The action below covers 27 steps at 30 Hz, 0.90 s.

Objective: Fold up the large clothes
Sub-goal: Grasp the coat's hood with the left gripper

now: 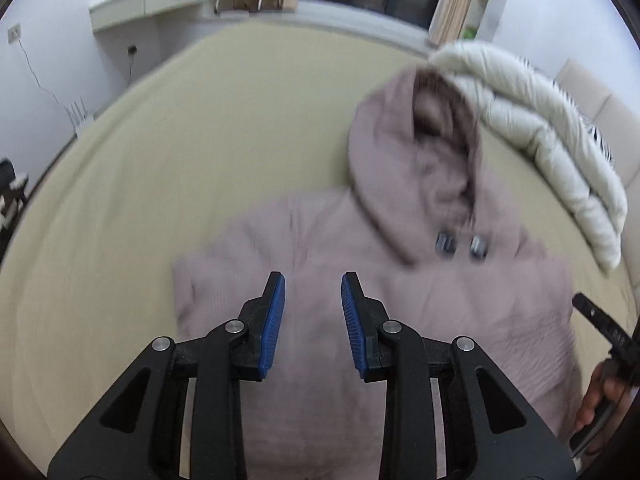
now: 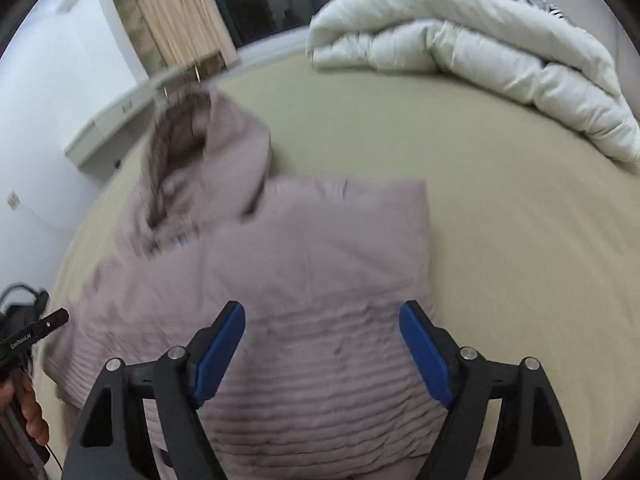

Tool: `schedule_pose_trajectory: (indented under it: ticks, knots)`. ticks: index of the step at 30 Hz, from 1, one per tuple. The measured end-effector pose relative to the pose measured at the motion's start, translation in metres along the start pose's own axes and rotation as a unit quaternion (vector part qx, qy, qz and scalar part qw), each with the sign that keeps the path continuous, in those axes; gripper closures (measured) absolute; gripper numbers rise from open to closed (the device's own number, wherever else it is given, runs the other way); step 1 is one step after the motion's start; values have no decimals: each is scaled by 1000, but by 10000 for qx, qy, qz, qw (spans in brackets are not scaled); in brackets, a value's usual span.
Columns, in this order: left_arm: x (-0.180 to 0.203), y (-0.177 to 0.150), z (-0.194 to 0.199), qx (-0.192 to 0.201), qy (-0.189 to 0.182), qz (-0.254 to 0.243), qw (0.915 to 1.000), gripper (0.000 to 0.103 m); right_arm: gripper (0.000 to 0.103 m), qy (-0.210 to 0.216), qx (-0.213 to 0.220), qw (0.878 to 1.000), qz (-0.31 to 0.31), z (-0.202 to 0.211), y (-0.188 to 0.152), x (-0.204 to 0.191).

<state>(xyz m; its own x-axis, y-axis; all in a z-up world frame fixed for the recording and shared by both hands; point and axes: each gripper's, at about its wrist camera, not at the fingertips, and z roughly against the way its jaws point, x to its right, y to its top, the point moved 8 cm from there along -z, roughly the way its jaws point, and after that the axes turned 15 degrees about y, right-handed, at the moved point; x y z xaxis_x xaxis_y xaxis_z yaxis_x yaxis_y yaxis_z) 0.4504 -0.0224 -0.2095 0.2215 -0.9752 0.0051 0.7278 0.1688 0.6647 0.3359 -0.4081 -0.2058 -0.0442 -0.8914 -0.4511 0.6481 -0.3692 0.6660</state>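
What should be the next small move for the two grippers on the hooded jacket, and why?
Probably lower both grippers onto the near hem. The left gripper and right gripper are open above the mauve jacket, holding nothing. The jacket's sides look already folded in, with the hood lying flat on the bed.

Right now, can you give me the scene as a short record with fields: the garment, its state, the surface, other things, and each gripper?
garment: mauve hooded jacket
state: lying on the bed, sleeves folded in, hood spread at the far end
surface: beige bed sheet
other things: white duvet bundled at the far side of the bed, apart from the jacket
left gripper: open, above the jacket, holding nothing
right gripper: open wide, above the jacket's ribbed hem, holding nothing
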Motion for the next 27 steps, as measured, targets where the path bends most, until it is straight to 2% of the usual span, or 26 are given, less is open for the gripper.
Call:
schedule_pose_trajectory:
  ticks: [1,2,3,4,5,8,10,12,14,15,18,19,21,22,23,27]
  knots:
    - [9,16,3,105,-36,-27,9999,67,21,50,121,9999,-22,3,12,-1]
    - [26,35,2,181,-145,-85,9997,38,21,137,187,9997,-72,3,21,-3]
    - [43,51,0,327,-235,-95,9991,25,21,251,213,9994,-111,3,27,-7]
    - [55,68,-3,541,-260,-108,9981,19,21,365,229,9990,-122,2,33,-11]
    - [75,86,-9,736,-170,-207,9969,19,21,446,227,9987,-93,0,36,-16]
    - [122,118,-39,632,-139,-479,9968,18,21,493,141,9984,220,-16,35,-26]
    - [152,132,-67,479,98,-656,9967,18,21,428,31,9988,249,-29,28,-22]
    - [173,144,-93,463,534,-908,9934,18,20,502,-116,9987,57,-43,20,-14]
    - [182,155,-116,491,817,-979,9906,18,20,515,-96,9986,103,-44,12,-12]
    - [175,156,-128,408,845,-977,9908,18,20,512,-82,9985,169,-45,10,-12]
    - [173,153,-174,-39,984,-927,9908,18,20,544,-102,9981,266,-47,4,-14]
    - [170,151,-185,-181,935,-805,9922,19,20,565,-99,9980,283,-46,5,-16]
    - [161,152,-196,-326,825,-510,9947,37,21,641,-105,9974,313,-46,9,-19]
    - [156,153,-197,-354,790,-403,9954,53,21,680,-84,9971,331,-45,13,-22]
    - [152,156,-198,-362,697,-309,9964,62,21,716,-33,9967,377,-43,20,-26]
    - [144,166,-178,-83,509,-372,9980,88,21,758,88,9952,620,-51,56,-48]
